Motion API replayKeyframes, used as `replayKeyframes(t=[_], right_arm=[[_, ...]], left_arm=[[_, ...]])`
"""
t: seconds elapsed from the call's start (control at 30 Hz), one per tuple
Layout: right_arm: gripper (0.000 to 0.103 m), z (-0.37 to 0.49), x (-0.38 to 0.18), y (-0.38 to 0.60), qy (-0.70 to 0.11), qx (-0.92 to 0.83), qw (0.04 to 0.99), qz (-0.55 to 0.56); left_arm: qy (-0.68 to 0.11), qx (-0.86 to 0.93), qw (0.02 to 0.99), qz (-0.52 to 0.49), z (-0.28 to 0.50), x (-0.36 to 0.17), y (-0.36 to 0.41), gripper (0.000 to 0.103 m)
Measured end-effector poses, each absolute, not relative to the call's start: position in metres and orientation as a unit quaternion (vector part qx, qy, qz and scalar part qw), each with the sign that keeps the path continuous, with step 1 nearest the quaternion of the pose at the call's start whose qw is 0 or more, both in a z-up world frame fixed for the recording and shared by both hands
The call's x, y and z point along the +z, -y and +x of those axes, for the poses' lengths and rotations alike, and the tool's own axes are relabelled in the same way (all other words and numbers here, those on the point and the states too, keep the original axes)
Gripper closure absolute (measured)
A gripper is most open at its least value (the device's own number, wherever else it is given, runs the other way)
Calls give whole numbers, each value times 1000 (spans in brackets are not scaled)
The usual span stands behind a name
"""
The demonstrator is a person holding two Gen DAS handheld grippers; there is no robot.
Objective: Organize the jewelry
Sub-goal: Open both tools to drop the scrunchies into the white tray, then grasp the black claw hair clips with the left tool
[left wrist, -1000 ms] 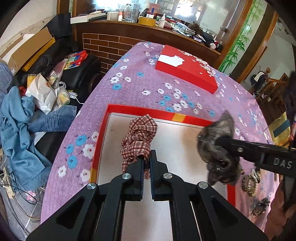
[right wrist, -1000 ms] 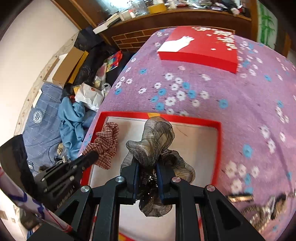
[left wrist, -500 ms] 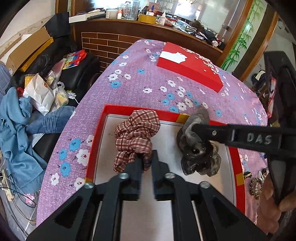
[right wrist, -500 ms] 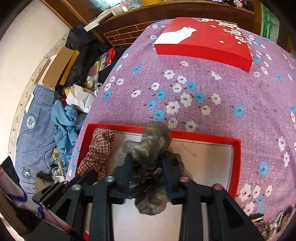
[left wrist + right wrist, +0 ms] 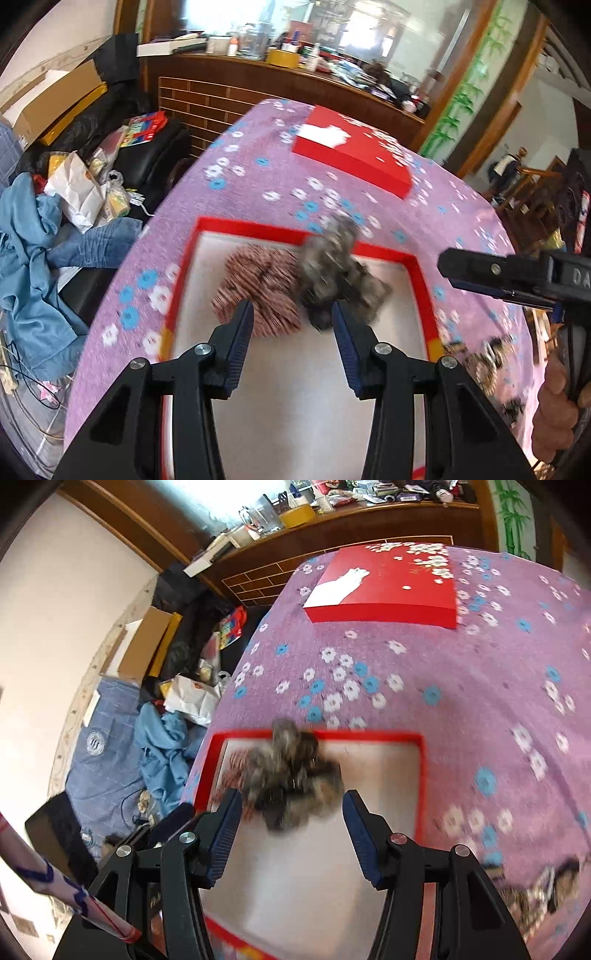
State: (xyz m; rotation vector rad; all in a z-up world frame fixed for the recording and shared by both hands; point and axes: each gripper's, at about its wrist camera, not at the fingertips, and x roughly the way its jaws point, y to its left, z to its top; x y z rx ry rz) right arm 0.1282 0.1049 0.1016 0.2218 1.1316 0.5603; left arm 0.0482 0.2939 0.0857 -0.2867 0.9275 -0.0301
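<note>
Left wrist view: two scrunchies, plaid scrunchie and grey scrunchie, inside one tray; left gripper and right gripper released.

left wrist: above tray | right wrist: same tray, close

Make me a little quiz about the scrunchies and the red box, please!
1. True or false: the left gripper is holding the plaid scrunchie.
2. Which scrunchie lies nearer the right gripper: A plaid, B grey?
3. Fill in: both scrunchies sit inside the red ___.

Key:
1. False. Its fingers are spread apart.
2. B.
3. Tray.
</note>
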Motion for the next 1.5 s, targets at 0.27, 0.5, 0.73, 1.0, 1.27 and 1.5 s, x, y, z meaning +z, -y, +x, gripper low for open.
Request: replayKeyframes(t=[0.27,0.5,0.73,1.0,1.27,1.5], right_arm=[[41,43,77,-30,-546,221,800,115],[42,-5,74,67,-539,133,813,177],[42,-57,87,179,-505,3,823,260],[42,-87,73,239,-500,-31,806,314],[42,-88,66,257,-507,-8,804,310],[42,-90,64,271,-509,6,803,309]], left_arm=[[-468,-85,873,-106,14,78,-230,60],[-483,-172,856,-65,3,74,-161,60],[-487,-284,826,-13,1,75,-72,53],[-501,-363,784,54,-21,71,20,36],[-509,-359,760,186,-30,34,72,35],[-492,-340,766,234,-20,14,105,35]])
